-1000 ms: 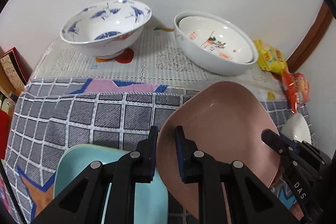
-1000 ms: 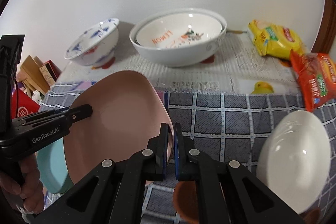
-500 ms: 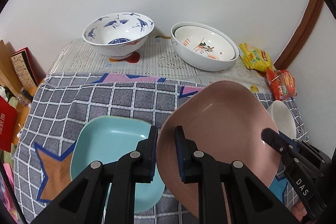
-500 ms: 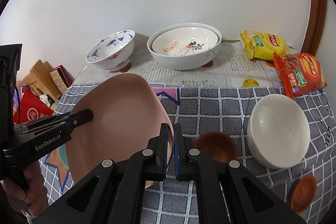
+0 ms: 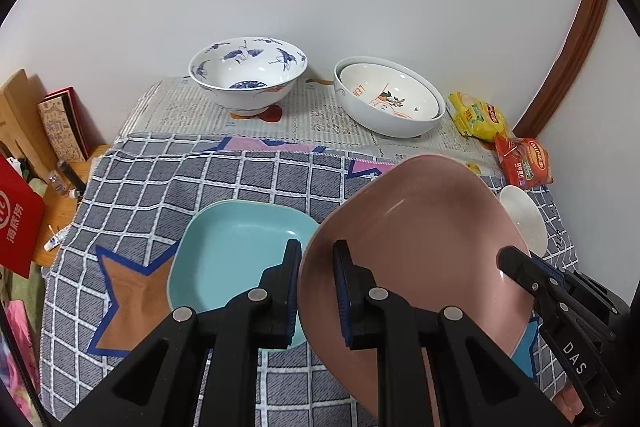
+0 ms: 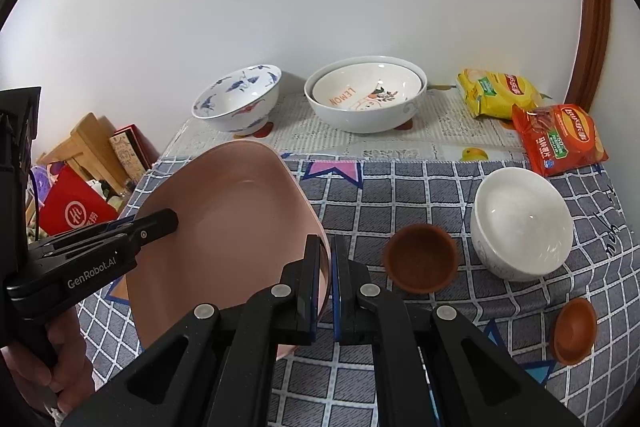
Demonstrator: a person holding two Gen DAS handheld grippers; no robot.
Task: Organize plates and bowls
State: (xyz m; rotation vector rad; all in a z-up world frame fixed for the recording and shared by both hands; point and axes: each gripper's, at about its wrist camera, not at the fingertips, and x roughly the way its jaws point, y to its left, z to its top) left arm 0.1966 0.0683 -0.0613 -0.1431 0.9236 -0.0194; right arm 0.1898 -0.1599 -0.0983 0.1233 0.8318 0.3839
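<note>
Both grippers have the pink plate (image 5: 420, 247): left gripper (image 5: 316, 291) fingers nearly closed, pinching its left rim, right gripper (image 6: 327, 283) fingers clamped tight on its right rim, plate tilted above the checked cloth (image 5: 140, 183). Beneath it lies the teal plate (image 5: 232, 251). Farther back, the blue-patterned bowl (image 5: 248, 79) and nested lemon bowls (image 5: 388, 99) sit by the wall.

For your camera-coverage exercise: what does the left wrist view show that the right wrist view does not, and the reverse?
Only the left wrist view shows the teal square plate lying on the checked cloth. Only the right wrist view shows two small brown bowls. Both show the pink plate clamped at opposite edges by the left gripper and right gripper, the blue-patterned bowl and the nested white bowls.
</note>
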